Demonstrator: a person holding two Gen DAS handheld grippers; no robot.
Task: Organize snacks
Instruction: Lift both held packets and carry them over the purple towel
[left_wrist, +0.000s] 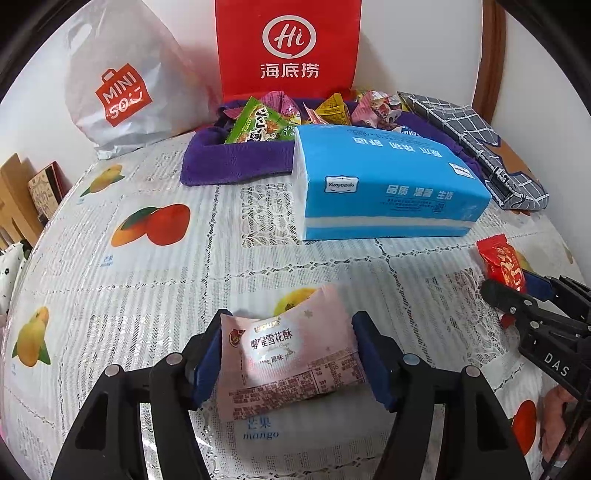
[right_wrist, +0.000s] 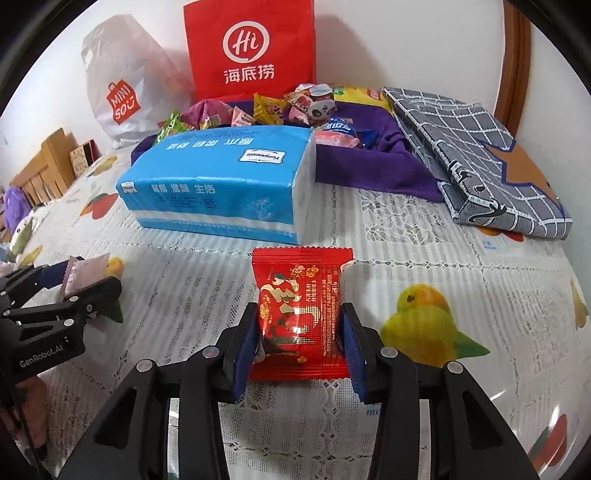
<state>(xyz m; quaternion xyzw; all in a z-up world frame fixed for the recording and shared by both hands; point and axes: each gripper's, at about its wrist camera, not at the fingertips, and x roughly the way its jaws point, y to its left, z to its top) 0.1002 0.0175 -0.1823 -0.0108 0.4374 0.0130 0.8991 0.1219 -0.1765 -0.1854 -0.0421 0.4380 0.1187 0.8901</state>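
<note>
On the table (right_wrist: 480, 295), a tissue pack (right_wrist: 221, 184) lies in front of a cloth tray (right_wrist: 369, 166) filled with wrapped snacks (right_wrist: 273, 107). Behind the tray a paper bag (right_wrist: 251, 48) stands against the wall, with a plastic bag (right_wrist: 118, 92) to its left and a folded cloth (right_wrist: 480, 155) to the tray's right. Nearer the cameras, a snowflake-crisp packet (left_wrist: 288, 358) lies on the table to the left and a candy packet (right_wrist: 299, 314) to the right.

Glossy foil red snack packet (right_wrist: 301, 317), glossy plastic tissue pack (left_wrist: 388, 184), purple terry cloth (left_wrist: 236, 162), clear-covered lace tablecloth (left_wrist: 184, 266)
</note>
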